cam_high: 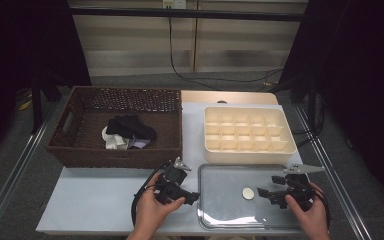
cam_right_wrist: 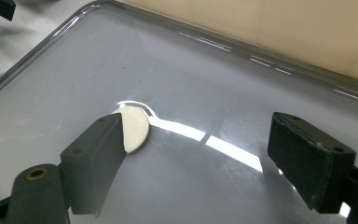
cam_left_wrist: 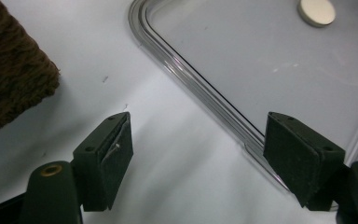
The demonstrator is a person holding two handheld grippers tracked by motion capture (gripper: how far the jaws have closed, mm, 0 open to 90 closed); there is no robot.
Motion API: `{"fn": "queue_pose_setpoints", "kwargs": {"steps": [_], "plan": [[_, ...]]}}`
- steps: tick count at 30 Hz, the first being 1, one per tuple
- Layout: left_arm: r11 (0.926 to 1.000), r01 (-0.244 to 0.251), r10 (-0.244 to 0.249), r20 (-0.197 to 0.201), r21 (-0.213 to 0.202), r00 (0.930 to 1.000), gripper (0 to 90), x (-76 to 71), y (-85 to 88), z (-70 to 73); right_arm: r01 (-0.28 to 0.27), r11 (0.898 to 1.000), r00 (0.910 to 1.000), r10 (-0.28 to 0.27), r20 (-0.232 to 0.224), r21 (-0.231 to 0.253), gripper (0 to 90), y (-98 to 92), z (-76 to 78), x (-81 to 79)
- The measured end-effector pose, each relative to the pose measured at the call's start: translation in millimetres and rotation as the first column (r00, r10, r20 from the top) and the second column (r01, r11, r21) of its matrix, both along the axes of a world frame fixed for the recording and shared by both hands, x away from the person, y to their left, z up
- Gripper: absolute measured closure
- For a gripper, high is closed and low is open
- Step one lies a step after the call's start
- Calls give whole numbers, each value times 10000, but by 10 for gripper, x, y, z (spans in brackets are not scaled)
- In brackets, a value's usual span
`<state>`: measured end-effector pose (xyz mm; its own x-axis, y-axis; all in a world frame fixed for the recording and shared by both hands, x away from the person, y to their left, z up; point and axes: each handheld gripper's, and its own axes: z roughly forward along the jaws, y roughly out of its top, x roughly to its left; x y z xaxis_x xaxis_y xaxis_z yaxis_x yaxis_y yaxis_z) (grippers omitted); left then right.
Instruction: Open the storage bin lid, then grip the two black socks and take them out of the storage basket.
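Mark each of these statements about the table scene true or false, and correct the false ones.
1. The wicker basket holds dark and white socks. True.
2. The divided box is full of socks. False: its compartments are empty.
3. A small white disc lies on the clear tray. True.
4. The right gripper is shut on the disc. False: its jaws stand open, holding nothing.
5. The left gripper is open. True.

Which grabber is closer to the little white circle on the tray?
The right gripper is closer, just right of the white disc, above the clear tray. The left gripper sits farther off, at the tray's left edge.
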<state>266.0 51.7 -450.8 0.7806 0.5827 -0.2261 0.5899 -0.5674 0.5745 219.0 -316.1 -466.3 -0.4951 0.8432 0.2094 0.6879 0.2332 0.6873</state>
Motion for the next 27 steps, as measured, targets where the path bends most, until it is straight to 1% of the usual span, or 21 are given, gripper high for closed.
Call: {"fn": "queue_pose_setpoints", "kwargs": {"steps": [1,2,3,8,9,10,12,13,14,16,18,19,20,21,25,26,27], "plan": [[9999,70,-68,213,-79,9997,239,-6,43,-8,-64,10000,10000,64,70,-31,184,14,-4,13],[10000,72,-71,220,-35,9997,239,-5,70,-16,-124,9999,9999,125,118,-49,184,28,-7,24],[10000,66,-66,216,-18,9997,238,-7,92,-27,-130,9999,9999,130,40,-49,184,45,-4,27],[9999,-7,0,511,130,9987,233,-12,213,-93,-423,9989,9990,425,117,-195,179,112,-42,73],[9999,33,-41,514,141,9987,232,-7,239,-103,-476,9986,9988,478,93,-232,178,125,-51,80],[9999,59,-65,587,99,9983,228,-7,253,-121,-553,9980,9984,557,119,-311,177,134,-61,91],[9997,90,-107,763,227,9970,219,-15,279,-155,-627,9973,9980,630,65,-394,173,154,-85,102],[9996,145,-160,687,222,9975,216,-18,294,-172,-660,9970,9977,665,117,-395,163,163,-98,104],[9997,165,-177,696,189,9974,212,-24,308,-187,-736,9964,9970,745,194,-431,156,168,-104,102],[9994,250,-268,838,227,9961,211,-38,340,-186,-874,9951,9957,887,261,-470,155,175,-108,96],[9997,192,-207,930,164,9954,207,-49,375,-177,-917,9943,9951,935,313,-536,151,180,-114,92],[9994,278,-296,935,206,9952,205,-48,404,-168,-1001,9932,9941,1024,359,-595,147,178,-119,91],[9993,227,-254,912,309,9955,203,-52,432,-156,-1054,9925,9932,1081,422,-619,145,177,-126,87],[9998,162,-176,976,152,9951,199,-53,457,-161,-1070,9923,9928,1100,476,-617,145,175,-130,82],[9997,42,-67,1137,227,9935,191,-54,561,-147,-1137,9906,9902,1192,724,-764,144,181,-149,61],[9997,26,-52,1108,240,9938,185,-50,582,-150,-1125,9900,9902,1188,728,-847,143,188,-149,57],[9999,-22,6,1068,157,9943,179,-43,604,-163,-1140,9894,9899,1208,745,-903,143,193,-150,56]]}}
